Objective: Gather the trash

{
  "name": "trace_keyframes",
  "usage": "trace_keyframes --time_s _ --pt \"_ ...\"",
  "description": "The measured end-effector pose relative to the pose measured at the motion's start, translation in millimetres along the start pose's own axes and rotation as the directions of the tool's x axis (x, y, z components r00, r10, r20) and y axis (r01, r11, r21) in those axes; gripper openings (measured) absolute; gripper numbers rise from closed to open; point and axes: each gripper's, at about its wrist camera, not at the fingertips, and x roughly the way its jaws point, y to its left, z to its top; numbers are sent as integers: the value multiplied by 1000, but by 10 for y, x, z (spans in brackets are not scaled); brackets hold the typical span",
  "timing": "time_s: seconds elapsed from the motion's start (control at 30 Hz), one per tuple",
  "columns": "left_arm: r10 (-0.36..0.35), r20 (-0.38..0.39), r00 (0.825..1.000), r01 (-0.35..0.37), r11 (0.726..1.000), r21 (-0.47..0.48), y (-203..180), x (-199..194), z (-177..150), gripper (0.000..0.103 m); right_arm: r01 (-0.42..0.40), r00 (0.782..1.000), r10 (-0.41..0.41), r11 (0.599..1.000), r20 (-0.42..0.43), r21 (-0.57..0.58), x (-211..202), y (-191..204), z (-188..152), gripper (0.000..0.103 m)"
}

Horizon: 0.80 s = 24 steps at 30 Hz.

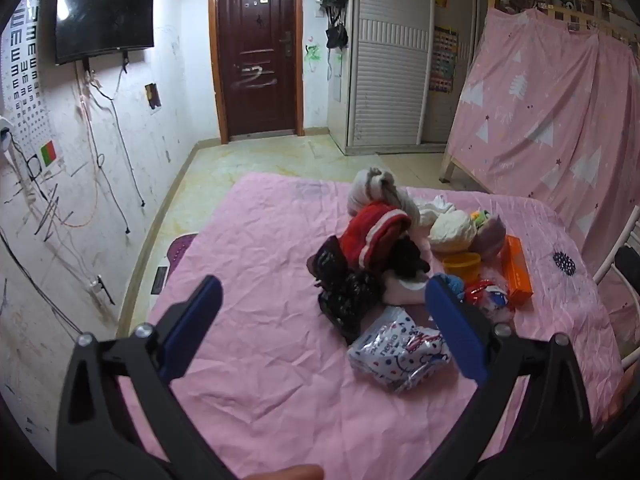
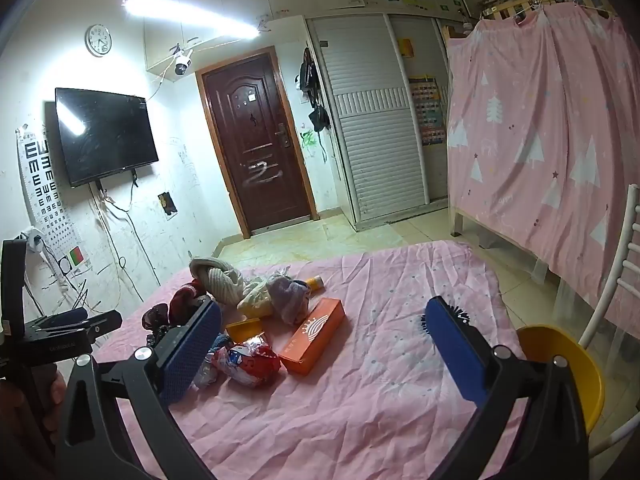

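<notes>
A pile of clothes and trash lies on the pink bed sheet (image 1: 260, 320). A crumpled white printed wrapper (image 1: 396, 354) lies nearest, just ahead of my open, empty left gripper (image 1: 322, 300). A red and white snack wrapper (image 2: 248, 362), an orange box (image 2: 314, 334) and a small yellow cup (image 2: 244, 328) lie ahead of my open, empty right gripper (image 2: 324, 320). The box (image 1: 518, 270) and the cup (image 1: 462, 266) also show in the left wrist view. A red garment (image 1: 372, 240) and dark clothes (image 1: 344, 292) fill the pile's left.
A yellow bin (image 2: 568, 368) stands at the bed's right edge beside a white chair (image 2: 616, 264). A pink curtained bunk (image 2: 540, 128) is at the right. A door (image 1: 258, 48), a wall TV (image 1: 104, 12) and bare floor lie beyond the bed.
</notes>
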Motion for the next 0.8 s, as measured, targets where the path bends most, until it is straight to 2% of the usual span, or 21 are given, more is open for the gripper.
trace_keyframes --time_s 0.8 --pt "3 -5 1000 -3 1000 4 -2 3 0 97 -1 1000 1 1000 5 -1 0 -4 -1 95"
